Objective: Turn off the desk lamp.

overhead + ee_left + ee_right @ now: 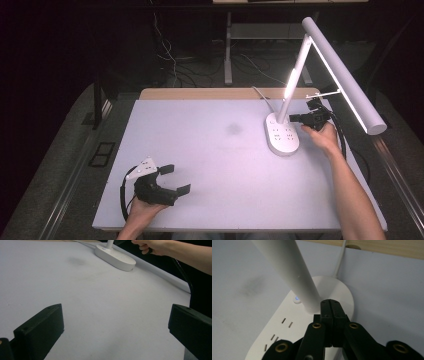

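Jaws spread wide, the left gripper (172, 179) rests idle at lower left of the high view. Upper right, the right gripper (331, 305), jaws pressed together, sits at the lit lamp (281, 134) base beside its stem. It seems to be working the glowing button (297, 298); next likely calls for a small nudge toward it.

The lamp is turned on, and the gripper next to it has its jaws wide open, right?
Not quite. The lamp is on, but the right gripper beside it has its jaws pressed shut, with nothing between them. The right gripper view shows them closed together at the foot of the lamp's stem. The wide-open one is the left gripper, near the table's front edge.
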### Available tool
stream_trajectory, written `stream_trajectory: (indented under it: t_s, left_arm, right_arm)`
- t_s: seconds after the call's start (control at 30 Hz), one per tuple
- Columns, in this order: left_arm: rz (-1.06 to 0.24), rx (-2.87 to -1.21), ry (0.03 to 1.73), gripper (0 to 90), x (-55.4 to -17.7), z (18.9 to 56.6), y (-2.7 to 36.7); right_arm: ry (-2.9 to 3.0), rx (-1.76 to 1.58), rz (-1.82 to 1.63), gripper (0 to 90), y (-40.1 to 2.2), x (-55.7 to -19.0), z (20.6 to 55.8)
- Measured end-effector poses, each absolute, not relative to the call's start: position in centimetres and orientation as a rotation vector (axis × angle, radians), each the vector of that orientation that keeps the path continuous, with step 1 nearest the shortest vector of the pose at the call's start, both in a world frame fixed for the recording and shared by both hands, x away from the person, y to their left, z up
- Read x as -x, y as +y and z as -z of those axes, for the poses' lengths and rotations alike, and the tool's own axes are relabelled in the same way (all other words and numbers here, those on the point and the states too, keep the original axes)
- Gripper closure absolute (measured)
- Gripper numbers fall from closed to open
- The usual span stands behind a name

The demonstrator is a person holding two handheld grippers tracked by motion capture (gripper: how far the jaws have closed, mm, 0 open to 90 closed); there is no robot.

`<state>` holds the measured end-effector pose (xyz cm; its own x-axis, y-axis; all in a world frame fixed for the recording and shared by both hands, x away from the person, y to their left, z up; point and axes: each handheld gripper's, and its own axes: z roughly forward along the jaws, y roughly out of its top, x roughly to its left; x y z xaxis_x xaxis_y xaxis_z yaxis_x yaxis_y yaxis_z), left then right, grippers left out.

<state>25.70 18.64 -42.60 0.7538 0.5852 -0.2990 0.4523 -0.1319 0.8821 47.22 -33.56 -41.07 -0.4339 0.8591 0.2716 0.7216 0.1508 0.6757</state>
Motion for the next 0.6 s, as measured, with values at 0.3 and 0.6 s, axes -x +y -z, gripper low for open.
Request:
stream_trajectory:
  t_s: [0.3,0.6]
  left_arm:
    - [-0.147,-1.771,0.819,0.0,-25.7,42.6,18.7]
    - [-0.148,-1.776,0.817,0.0,-25.7,42.6,18.5]
  right_arm:
    - [2.242,-1.562,-1.166,90.0,-32.8,-48.1,42.5]
    - [2.26,-1.522,-1.105,90.0,-32.3,-48.1,42.4]
